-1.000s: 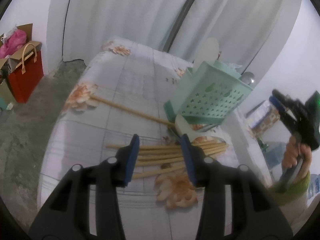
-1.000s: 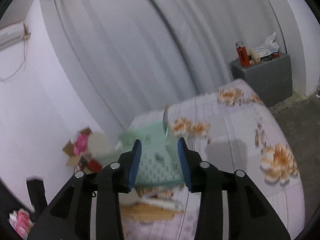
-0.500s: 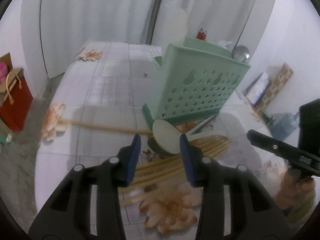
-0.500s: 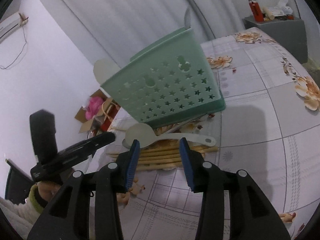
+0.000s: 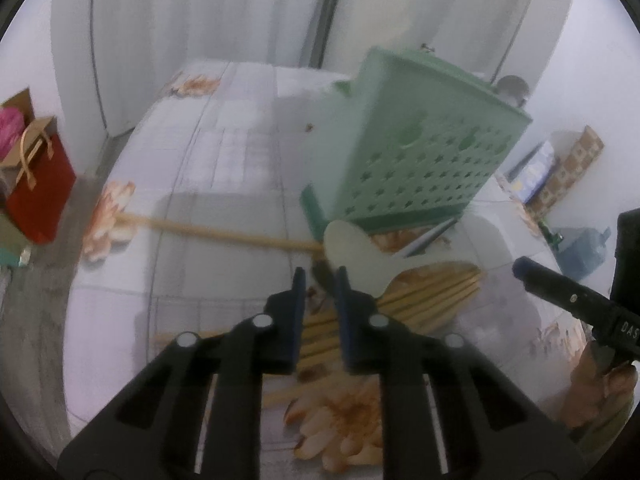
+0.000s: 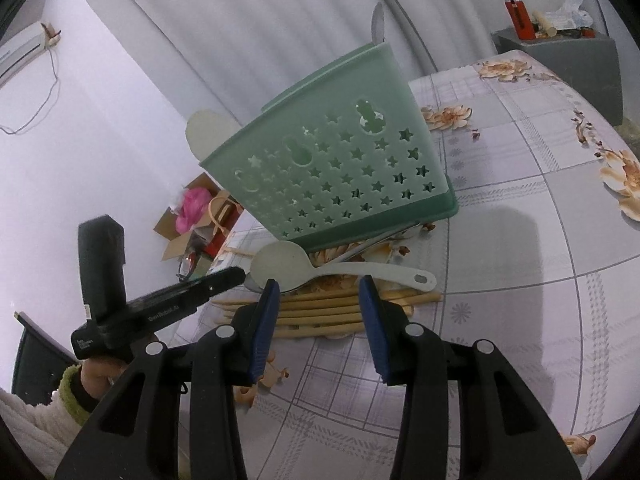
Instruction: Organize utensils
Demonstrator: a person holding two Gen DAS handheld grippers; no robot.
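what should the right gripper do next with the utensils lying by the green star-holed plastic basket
Probably lower the right gripper and close on the handle of the cream plastic serving spoon. Its jaws stand open, framing that handle, and the spoon lies on top of the wooden chopsticks, so it likely goes into the green star-holed plastic basket first.

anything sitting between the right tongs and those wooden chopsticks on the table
Yes. A cream plastic serving spoon lies across the bundle of wooden chopsticks, its handle running along their far side. The right tongs stand open just before the sticks; their near side looks clear.
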